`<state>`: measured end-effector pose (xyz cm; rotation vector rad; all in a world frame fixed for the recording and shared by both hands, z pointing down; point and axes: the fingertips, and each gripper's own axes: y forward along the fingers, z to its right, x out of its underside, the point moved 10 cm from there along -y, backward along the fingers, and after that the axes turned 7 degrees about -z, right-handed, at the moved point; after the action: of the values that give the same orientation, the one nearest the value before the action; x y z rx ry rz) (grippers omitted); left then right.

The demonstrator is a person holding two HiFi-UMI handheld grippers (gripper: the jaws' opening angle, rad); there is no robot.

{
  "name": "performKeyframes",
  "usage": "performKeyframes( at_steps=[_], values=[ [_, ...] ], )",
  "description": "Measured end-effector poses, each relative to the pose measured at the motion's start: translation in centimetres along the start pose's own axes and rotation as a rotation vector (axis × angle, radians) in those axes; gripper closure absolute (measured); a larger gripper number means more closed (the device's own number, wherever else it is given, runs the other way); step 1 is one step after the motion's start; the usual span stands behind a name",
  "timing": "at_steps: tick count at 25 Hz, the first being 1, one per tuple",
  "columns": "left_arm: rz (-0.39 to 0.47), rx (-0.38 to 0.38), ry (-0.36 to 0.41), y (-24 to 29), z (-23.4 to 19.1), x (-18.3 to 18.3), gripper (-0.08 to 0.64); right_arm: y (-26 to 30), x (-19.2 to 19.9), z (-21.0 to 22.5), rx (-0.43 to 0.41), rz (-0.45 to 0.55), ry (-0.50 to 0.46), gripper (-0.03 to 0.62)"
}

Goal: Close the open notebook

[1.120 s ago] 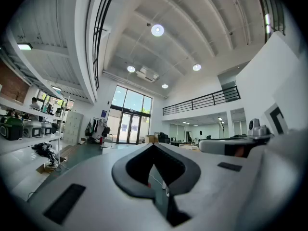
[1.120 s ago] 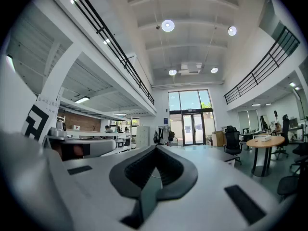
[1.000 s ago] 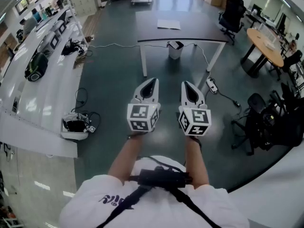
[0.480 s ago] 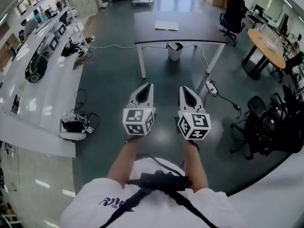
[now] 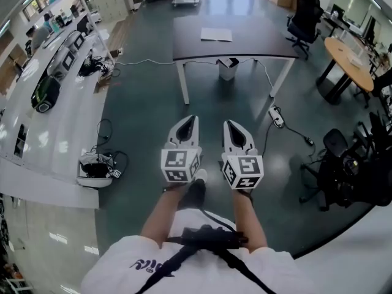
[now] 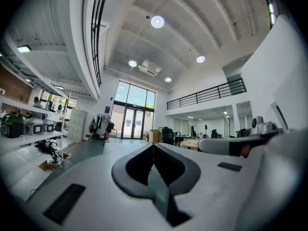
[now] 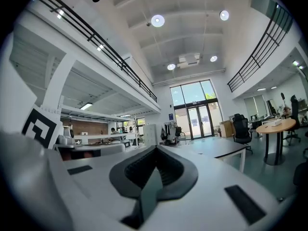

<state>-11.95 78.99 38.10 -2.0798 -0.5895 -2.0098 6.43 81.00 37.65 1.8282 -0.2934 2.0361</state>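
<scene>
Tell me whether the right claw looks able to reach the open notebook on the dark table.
Probably not yet: the notebook lies on the dark table, well beyond the right claw across open floor. Nothing seems to block the way; walking closer should do.

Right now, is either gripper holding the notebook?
No, the left gripper and right gripper are both shut and empty, while the notebook lies on the dark table ahead.

No legible txt; shirt print (image 5: 146, 263) unreadable.
</scene>
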Motion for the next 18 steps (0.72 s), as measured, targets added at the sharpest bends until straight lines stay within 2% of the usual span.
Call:
performKeyframes(
  at_steps=[4,12,18],
  values=[
    [0.006,0.023,-0.026,6.1,-1.8,0.5,0.553,5.1,-0.4,2.6,0.007,-0.013,-0.025,0.601],
    [0.039,0.088,-0.017,20.6,-8.2,-4.3,0.552,19.1,-5.1,8.3,0.031,0.011,-0.048,0.6],
    [0.037,0.08,-0.016,27.9,-13.5,-5.0,0.553,27.7,-4.7,11.0,0.031,0.014,-0.009,0.6]
  ],
)
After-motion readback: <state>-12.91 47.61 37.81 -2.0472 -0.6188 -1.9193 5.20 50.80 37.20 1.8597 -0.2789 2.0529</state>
